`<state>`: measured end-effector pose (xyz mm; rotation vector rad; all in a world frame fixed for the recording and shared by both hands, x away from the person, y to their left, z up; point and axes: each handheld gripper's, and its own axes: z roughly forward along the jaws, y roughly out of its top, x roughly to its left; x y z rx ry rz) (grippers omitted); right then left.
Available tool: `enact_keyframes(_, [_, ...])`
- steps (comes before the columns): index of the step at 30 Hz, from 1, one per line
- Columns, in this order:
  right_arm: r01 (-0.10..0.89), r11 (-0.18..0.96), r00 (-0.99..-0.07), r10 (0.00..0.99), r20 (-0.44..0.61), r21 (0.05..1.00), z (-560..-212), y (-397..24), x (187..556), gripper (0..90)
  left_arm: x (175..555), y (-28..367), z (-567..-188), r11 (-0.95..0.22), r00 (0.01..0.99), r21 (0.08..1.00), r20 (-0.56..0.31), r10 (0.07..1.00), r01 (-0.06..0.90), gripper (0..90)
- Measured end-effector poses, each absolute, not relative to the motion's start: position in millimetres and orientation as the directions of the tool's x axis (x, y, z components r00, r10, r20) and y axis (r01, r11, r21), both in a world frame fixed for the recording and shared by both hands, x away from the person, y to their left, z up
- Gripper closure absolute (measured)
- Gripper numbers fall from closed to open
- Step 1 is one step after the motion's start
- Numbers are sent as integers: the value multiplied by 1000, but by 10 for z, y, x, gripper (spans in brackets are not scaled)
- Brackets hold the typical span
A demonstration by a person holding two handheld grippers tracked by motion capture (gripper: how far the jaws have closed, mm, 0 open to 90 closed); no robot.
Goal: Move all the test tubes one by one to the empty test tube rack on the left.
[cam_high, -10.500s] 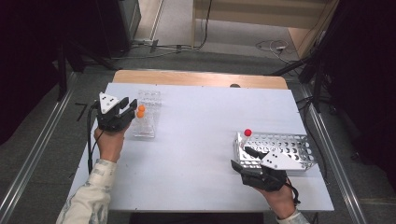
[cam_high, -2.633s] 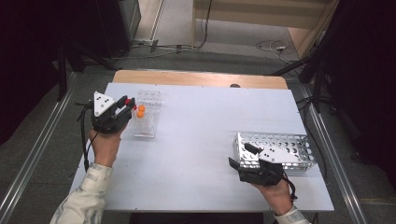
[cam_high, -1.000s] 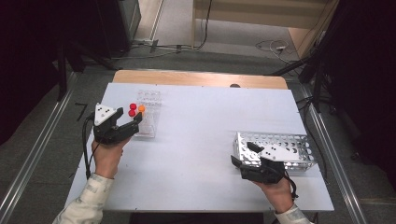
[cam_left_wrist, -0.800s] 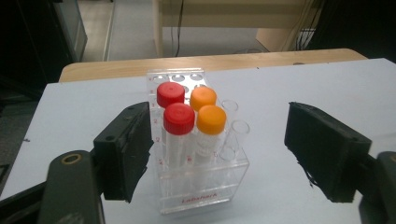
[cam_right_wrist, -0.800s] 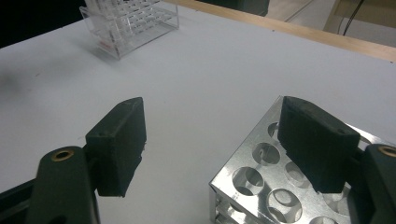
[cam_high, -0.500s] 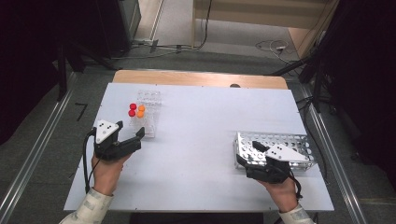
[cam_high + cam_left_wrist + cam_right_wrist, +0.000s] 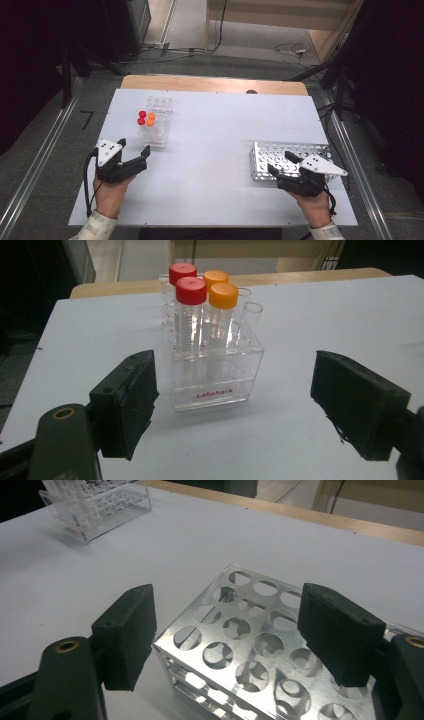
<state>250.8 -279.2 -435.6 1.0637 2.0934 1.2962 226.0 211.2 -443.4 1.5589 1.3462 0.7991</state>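
Observation:
A clear plastic rack (image 7: 156, 134) (image 7: 216, 374) at the table's left holds two red-capped tubes (image 7: 142, 117) (image 7: 190, 290) and two orange-capped tubes (image 7: 151, 119) (image 7: 223, 294), all upright. My left gripper (image 7: 135, 147) (image 7: 240, 397) sits just in front of the rack, apart from it. Its jaws have just been opening and stand open with nothing between them. At the right, my right gripper (image 7: 280, 162) (image 7: 227, 630) hovers open over the near left corner of an empty perforated metal rack (image 7: 300, 150) (image 7: 250, 650), touching nothing.
The white table top (image 7: 220, 130) has a wooden strip (image 7: 215, 84) along its far edge. Metal rails (image 7: 35, 170) run along the floor on both sides. A cable trails from each gripper toward the person's forearms.
My left gripper has drawn back from the clear rack toward the near table edge, leaving the tubes standing in it. The right gripper has shifted slightly along the metal rack.

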Motion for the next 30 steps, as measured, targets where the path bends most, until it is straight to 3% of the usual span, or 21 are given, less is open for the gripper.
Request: enact_keyframes(30, [419, 152, -413, 910, 39, 895, -4405, -3558, 2494, 219, 2112, 2345, -4560, 27, 131, 915, -87, 988, 403, 154])
